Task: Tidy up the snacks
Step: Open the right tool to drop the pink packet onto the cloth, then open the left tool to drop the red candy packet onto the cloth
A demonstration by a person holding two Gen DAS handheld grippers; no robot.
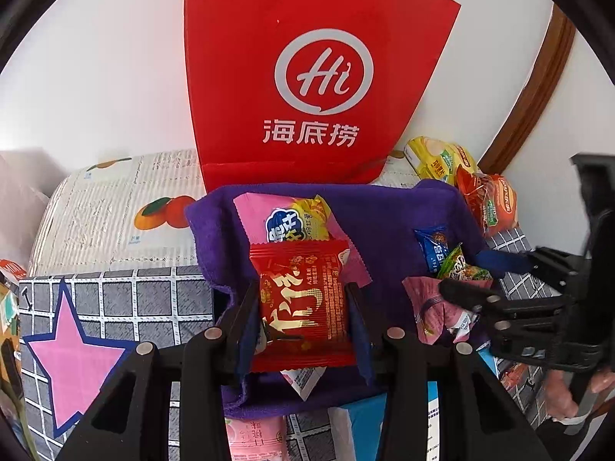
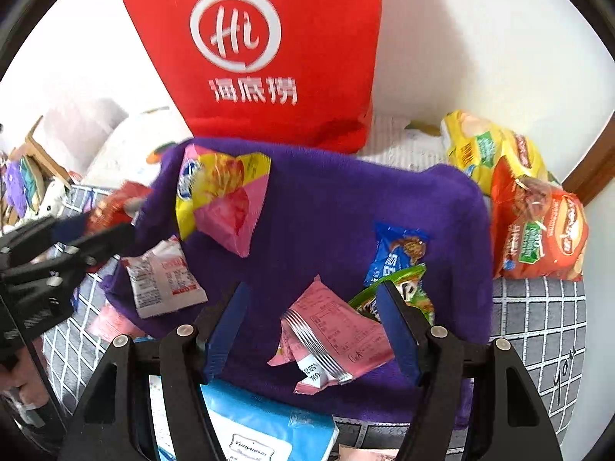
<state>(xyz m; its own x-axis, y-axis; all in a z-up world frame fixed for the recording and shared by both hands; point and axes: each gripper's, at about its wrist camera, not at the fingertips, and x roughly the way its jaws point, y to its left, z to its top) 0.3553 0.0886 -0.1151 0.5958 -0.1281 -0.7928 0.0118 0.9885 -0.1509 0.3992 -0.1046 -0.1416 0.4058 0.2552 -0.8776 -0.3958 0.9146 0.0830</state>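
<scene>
Left wrist view:
- Left gripper (image 1: 303, 307): fingers closed on a red packet (image 1: 303, 307), held upright above the purple towel (image 1: 384, 226).
- Pink-yellow packet (image 1: 296, 219): on the towel, just behind the red packet.
- Blue packet (image 1: 432, 247) and green packet (image 1: 463, 269): touching, at the towel's right.
- Right gripper (image 1: 457, 278): at right, over a pink packet (image 1: 434, 315).
- Red bag (image 1: 307, 77): upright against the wall, behind the towel.

Right wrist view:
- Right gripper (image 2: 313, 324): fingers wide apart, holding nothing, flanking the pink packet (image 2: 334, 338) on the towel (image 2: 315, 223).
- Green packet (image 2: 399, 292): beside the right finger, under the blue packet (image 2: 399, 253).
- White packet (image 2: 161, 278): at the towel's left edge.
- Chip bags (image 2: 534, 223): right of the towel.
- Left gripper (image 2: 111, 223): at left, gripping the red packet (image 2: 111, 203).
</scene>
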